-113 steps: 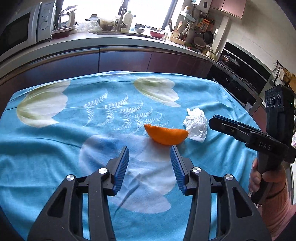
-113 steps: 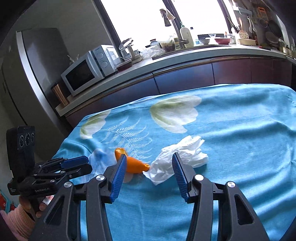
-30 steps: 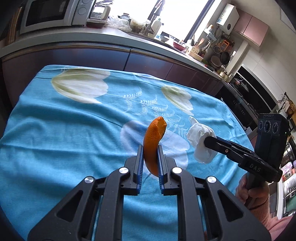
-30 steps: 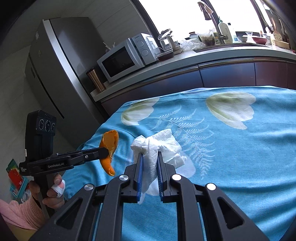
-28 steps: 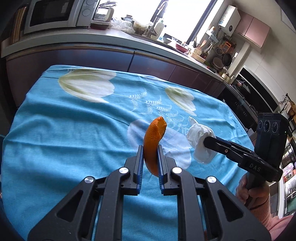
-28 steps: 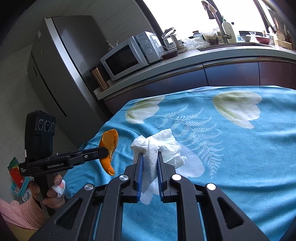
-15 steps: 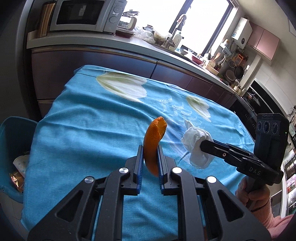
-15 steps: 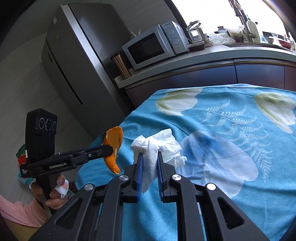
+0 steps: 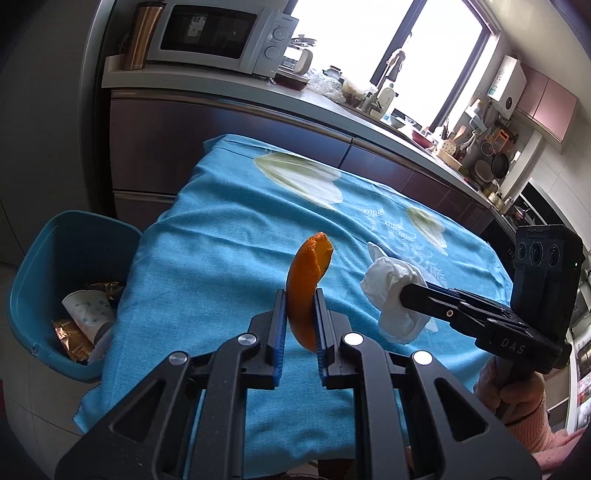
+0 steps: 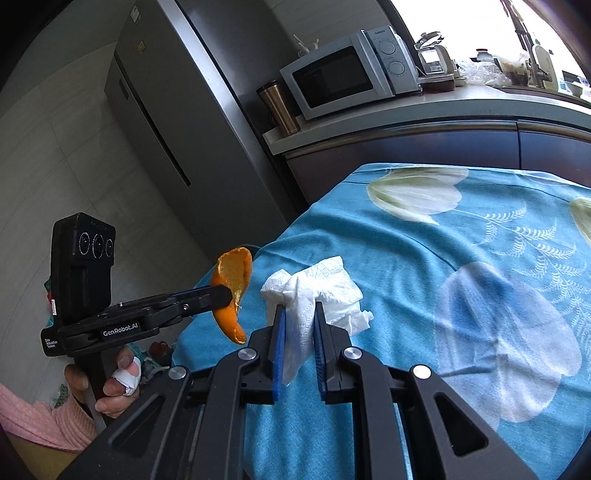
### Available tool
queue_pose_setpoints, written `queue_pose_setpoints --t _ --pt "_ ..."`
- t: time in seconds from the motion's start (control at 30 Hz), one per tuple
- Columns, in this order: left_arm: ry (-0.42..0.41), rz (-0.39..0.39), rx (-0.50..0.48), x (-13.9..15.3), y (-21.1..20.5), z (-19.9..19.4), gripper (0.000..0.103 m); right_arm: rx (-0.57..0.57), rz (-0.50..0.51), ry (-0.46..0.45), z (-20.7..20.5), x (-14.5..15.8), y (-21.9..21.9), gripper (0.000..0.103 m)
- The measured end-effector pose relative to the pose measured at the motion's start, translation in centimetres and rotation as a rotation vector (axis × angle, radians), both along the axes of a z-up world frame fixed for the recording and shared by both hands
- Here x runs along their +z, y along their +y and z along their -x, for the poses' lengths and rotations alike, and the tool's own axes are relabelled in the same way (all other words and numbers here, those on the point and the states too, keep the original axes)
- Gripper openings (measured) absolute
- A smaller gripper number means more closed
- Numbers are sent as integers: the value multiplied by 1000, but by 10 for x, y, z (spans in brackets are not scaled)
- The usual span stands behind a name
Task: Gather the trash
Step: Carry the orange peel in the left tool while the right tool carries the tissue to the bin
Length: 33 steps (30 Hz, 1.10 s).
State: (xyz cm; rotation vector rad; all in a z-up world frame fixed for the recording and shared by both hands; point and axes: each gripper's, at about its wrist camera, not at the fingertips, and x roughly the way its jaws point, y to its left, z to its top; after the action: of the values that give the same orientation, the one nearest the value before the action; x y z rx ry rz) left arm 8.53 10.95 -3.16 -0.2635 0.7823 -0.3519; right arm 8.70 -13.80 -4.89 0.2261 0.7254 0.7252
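Observation:
My left gripper [image 9: 300,310] is shut on an orange peel [image 9: 306,280] and holds it upright above the left part of the blue tablecloth [image 9: 221,258]. My right gripper [image 10: 298,325] is shut on a crumpled white tissue [image 10: 317,291], also lifted off the cloth. In the left wrist view the tissue [image 9: 391,295] hangs from the right gripper [image 9: 404,295] just right of the peel. In the right wrist view the peel [image 10: 231,291] sits in the left gripper [image 10: 223,293] to the left. A blue trash bin [image 9: 40,258] stands on the floor left of the table, with wrappers inside.
A counter with a microwave [image 9: 218,37], a metal tumbler [image 9: 138,35] and a sink runs behind the table. A grey fridge [image 10: 177,129] stands at the far left. The table's left edge [image 9: 125,288] drops beside the bin.
Both grippers have carried the peel and the tissue leftward, past the table's left part. The trash bin has come further into the left wrist view.

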Motion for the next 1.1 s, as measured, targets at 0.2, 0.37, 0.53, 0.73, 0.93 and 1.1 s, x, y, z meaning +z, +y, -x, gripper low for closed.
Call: queue_pose_setpoints --t 0.2,0.37,0.53,0.73,0.93,1.1 --pt "-5 -7 52 -1 20 4 14 40 6 3 -4 1 19 13" --pt "-5 -10 85 -2 34 6 14 71 10 4 -6 2 33 13" --pt "-10 -18 115 -1 46 9 14 100 11 -2 -6 4 49 13" --pt "-14 -20 168 -1 68 14 14 137 15 -10 -8 7 67 13" --pt "-16 -15 215 -1 86 18 14 175 18 -18 -9 10 84 13" --pt "-22 -16 241 0 95 22 14 203 19 -19 -11 10 96 13"
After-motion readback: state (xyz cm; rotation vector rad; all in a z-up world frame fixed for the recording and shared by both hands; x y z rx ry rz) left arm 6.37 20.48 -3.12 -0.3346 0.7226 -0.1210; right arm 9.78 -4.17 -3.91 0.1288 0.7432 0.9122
